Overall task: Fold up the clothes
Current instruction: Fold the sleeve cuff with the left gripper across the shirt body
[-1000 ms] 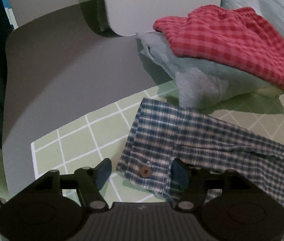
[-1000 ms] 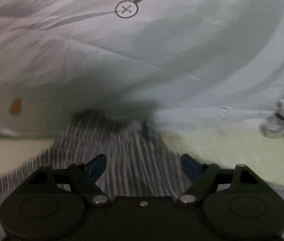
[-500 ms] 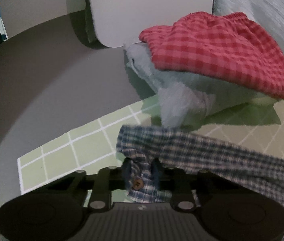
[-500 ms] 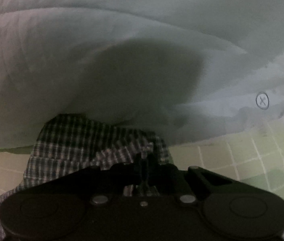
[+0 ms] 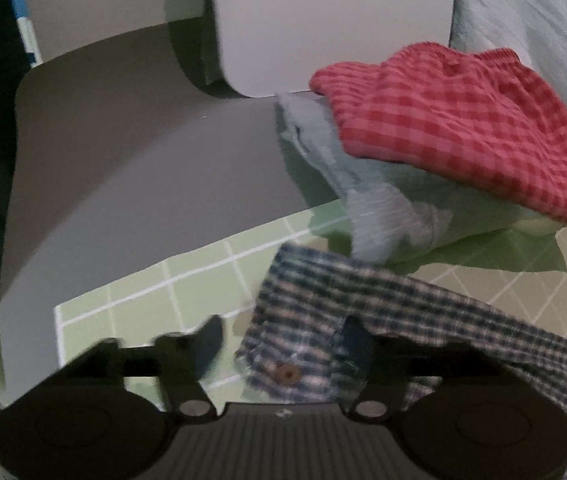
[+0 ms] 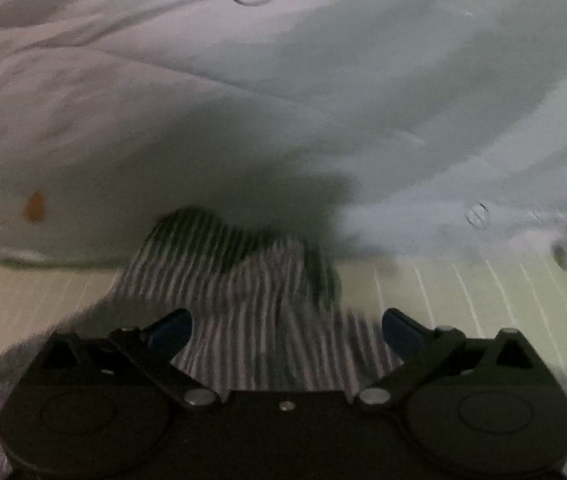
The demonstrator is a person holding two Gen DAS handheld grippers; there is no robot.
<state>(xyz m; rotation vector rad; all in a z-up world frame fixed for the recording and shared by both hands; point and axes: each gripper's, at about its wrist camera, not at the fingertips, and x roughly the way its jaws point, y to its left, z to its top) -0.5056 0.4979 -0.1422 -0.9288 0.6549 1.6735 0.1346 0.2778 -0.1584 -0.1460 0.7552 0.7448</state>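
A blue-and-white checked garment (image 5: 363, 312) lies across the green grid mat (image 5: 139, 292). Its corner with a brown button (image 5: 287, 373) sits between the fingers of my left gripper (image 5: 283, 340), whose jaws are opening, and the pads do not press on it. In the right wrist view the same checked garment (image 6: 243, 280) is blurred and bunched on the mat in front of my right gripper (image 6: 285, 330). That gripper's jaws are opening wide, with cloth lying between them but not pinched.
A folded pile sits at the back right of the mat: a red checked garment (image 5: 463, 128) on a pale blue one (image 5: 379, 200). A grey surface (image 5: 123, 152) borders the mat on the left. A pale quilt (image 6: 283, 100) rises behind the right gripper.
Half a second ago both grippers were shut on the checked garment. Both have now let go and opened, and the cloth has dropped back onto the mat.
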